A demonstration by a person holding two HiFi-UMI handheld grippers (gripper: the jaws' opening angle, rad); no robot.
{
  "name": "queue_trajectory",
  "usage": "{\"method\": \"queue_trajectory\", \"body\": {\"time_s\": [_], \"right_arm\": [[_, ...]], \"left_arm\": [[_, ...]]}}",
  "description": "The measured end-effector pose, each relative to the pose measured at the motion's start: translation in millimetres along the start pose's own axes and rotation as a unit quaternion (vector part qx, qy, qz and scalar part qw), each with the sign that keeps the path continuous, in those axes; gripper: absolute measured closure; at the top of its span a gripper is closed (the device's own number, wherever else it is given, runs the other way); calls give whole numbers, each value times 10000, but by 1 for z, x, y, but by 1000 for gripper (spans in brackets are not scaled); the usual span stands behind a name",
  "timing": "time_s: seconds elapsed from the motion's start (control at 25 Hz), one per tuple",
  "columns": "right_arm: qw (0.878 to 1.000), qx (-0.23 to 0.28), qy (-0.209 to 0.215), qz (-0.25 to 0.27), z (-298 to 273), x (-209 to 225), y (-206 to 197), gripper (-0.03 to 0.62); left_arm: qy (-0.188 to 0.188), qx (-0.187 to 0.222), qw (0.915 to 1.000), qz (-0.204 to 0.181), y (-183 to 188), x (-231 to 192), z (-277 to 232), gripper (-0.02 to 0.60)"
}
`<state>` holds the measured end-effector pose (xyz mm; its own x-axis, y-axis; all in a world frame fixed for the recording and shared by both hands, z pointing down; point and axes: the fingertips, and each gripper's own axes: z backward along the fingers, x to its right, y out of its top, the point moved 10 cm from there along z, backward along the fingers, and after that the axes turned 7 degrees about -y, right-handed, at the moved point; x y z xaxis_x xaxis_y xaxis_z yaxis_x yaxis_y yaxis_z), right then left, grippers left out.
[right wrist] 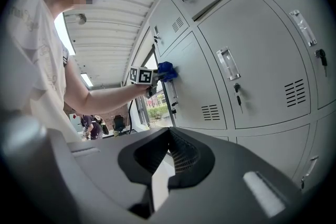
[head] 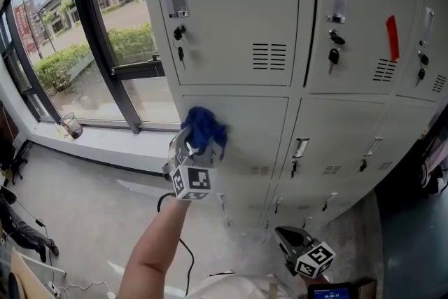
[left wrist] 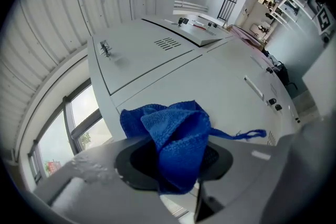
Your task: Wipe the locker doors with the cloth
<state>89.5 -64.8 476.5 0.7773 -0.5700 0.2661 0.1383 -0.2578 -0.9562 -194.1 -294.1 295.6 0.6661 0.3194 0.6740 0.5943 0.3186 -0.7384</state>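
A bunched blue cloth point(head: 205, 126) is pressed against the upper left corner of a grey middle-row locker door point(head: 248, 143). My left gripper point(head: 198, 143) is shut on it, arm stretched up from below. In the left gripper view the cloth point(left wrist: 176, 147) fills the gap between the jaws, with the door point(left wrist: 226, 92) right behind it. My right gripper point(head: 283, 238) hangs low, near the bottom lockers and away from the doors. In the right gripper view its jaws point(right wrist: 167, 157) are closed with nothing between them. That view also shows the cloth point(right wrist: 166, 71) on the door farther off.
Keys point(head: 334, 56) hang from locks on the upper doors, and a red tag point(head: 393, 37) sits on one. A large window point(head: 105, 45) stands to the left, with a glass jar point(head: 71, 126) on its sill. Cables lie on the floor point(head: 84, 220). A small screen point(head: 329, 292) shows at the bottom edge.
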Motion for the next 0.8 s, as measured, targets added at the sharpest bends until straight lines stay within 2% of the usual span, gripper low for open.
{"method": "queue_trajectory", "body": {"time_s": [0.24, 0.48, 0.68, 0.8], "right_arm": [[10000, -7, 39, 47, -3, 1, -1, 591], [10000, -14, 85, 46, -7, -4, 1, 591], [10000, -38, 1, -16, -1, -10, -5, 591], [9997, -131, -166, -88, 6, -20, -6, 591]], "left_arm": [[99, -129, 9998, 149, -17, -13, 7, 424], [184, -423, 9987, 194, -35, -25, 17, 420], [36, -727, 9972, -165, -45, -18, 27, 420], [-240, -825, 9953, -444, -47, -11, 22, 420]]}}
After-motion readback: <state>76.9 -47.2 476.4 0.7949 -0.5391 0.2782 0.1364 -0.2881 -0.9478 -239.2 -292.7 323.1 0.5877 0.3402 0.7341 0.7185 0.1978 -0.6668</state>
